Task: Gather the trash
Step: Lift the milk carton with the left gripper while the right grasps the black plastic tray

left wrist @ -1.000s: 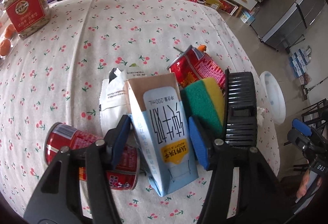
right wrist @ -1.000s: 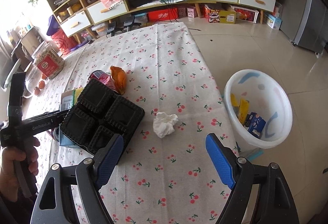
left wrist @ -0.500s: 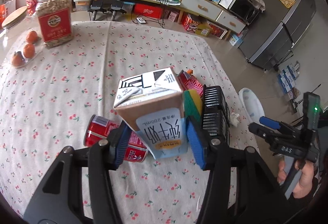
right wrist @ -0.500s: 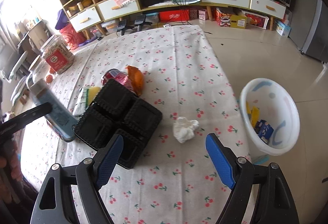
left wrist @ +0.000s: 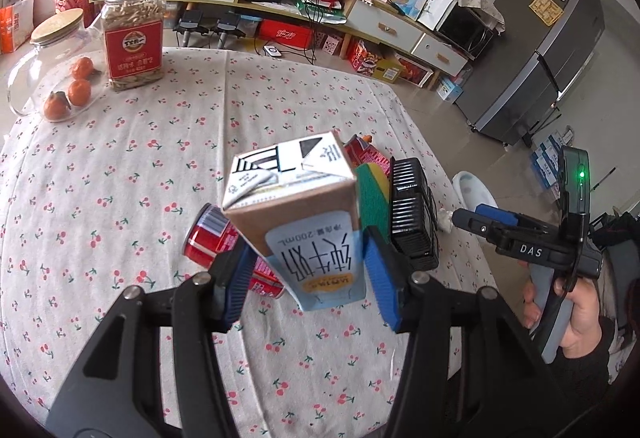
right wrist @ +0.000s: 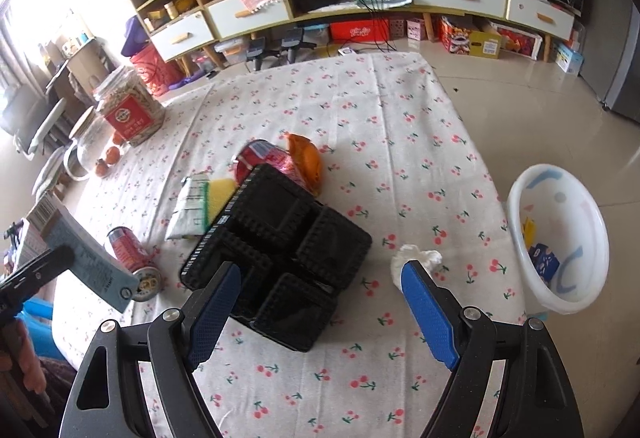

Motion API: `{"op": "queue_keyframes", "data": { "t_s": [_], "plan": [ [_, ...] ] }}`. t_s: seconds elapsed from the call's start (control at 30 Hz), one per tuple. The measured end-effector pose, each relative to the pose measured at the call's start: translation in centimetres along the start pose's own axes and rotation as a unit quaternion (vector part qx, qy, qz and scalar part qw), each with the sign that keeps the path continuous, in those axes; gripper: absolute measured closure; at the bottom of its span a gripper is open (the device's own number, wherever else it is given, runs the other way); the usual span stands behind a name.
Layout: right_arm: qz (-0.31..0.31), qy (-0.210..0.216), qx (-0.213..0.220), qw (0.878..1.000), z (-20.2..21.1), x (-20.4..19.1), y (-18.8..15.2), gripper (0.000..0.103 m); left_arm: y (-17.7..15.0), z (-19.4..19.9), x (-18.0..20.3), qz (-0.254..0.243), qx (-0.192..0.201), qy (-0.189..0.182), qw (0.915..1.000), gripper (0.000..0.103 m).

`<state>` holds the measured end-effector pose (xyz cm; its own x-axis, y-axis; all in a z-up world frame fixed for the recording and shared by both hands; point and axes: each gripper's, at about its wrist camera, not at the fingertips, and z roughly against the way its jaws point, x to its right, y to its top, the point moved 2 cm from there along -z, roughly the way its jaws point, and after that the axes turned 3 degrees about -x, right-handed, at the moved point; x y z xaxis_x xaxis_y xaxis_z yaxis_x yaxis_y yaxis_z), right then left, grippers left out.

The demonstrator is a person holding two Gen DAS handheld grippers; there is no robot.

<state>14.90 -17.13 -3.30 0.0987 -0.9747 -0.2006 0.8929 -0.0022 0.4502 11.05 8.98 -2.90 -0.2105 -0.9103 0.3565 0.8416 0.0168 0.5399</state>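
Left wrist view: the left hand-held gripper (left wrist: 308, 274) clamps a milk carton (left wrist: 304, 222), lifted above the table (left wrist: 120, 157). Right wrist view: the right hand-held gripper (right wrist: 320, 310) gapes wide and empty over a black tray (right wrist: 280, 250), a crumpled tissue (right wrist: 416, 258) just right of it; a white basin (right wrist: 560, 238) sits on the floor, far right.

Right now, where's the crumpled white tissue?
In the right wrist view, the crumpled white tissue lies on the cherry-print tablecloth, between the black plastic tray and the white basin.

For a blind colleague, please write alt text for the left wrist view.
The left claw holds a small milk carton lifted above a cherry-print tablecloth. Beneath lie a red can, a green-yellow sponge and a black tray.
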Motion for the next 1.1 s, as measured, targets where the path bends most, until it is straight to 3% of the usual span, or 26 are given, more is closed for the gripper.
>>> {"op": "queue_keyframes", "data": {
  "t_s": [0.23, 0.47, 0.67, 0.93, 1.1],
  "plan": [
    [0.081, -0.017, -0.002, 0.997, -0.6, -4.2, -1.4, 0.019, 0.4, 1.5, -0.8, 0.017, 0.023, -0.027, 0.9992, 0.048],
    [0.136, -0.049, -0.008, 0.989, -2.2, -6.7, -2.5, 0.019, 0.4, 2.2, -1.7, 0.029, 0.031, -0.019, 0.9989, 0.048],
    [0.188, -0.103, -0.011, 0.977, -4.6, -8.1, -3.4, 0.019, -0.1, 2.0, -2.0, 0.032, 0.026, -0.004, 0.9991, 0.048],
    [0.212, -0.142, -0.010, 0.967, -6.3, -8.2, -3.7, 0.020, -0.6, 1.8, -2.5, 0.035, 0.017, 0.006, 0.9992, 0.048],
    [0.210, -0.149, 0.004, 0.966, -5.8, -7.9, -3.5, 0.032, -0.8, 1.7, -2.5, 0.034, 0.013, 0.005, 0.9993, 0.048]
  ]
}}
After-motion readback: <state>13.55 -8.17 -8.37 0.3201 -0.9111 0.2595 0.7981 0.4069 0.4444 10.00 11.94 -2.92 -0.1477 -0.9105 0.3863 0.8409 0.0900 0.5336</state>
